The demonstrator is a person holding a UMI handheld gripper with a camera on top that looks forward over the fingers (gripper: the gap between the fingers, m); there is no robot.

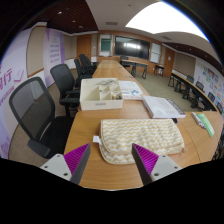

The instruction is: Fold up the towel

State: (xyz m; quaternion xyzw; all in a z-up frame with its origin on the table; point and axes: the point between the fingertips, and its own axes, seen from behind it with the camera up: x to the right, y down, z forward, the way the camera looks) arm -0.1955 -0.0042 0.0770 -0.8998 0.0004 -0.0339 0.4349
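A beige towel with a wavy woven pattern lies folded on the wooden table, just ahead of my fingers. My gripper hovers above the table's near edge and stands open, its magenta pads spread wide apart. Nothing sits between the fingers; the towel's near edge lies just beyond the tips.
A white cardboard box stands beyond the towel, with papers to its right. Black office chairs line the table's left side. A small green-white object lies at the right. The long table runs on toward a far screen.
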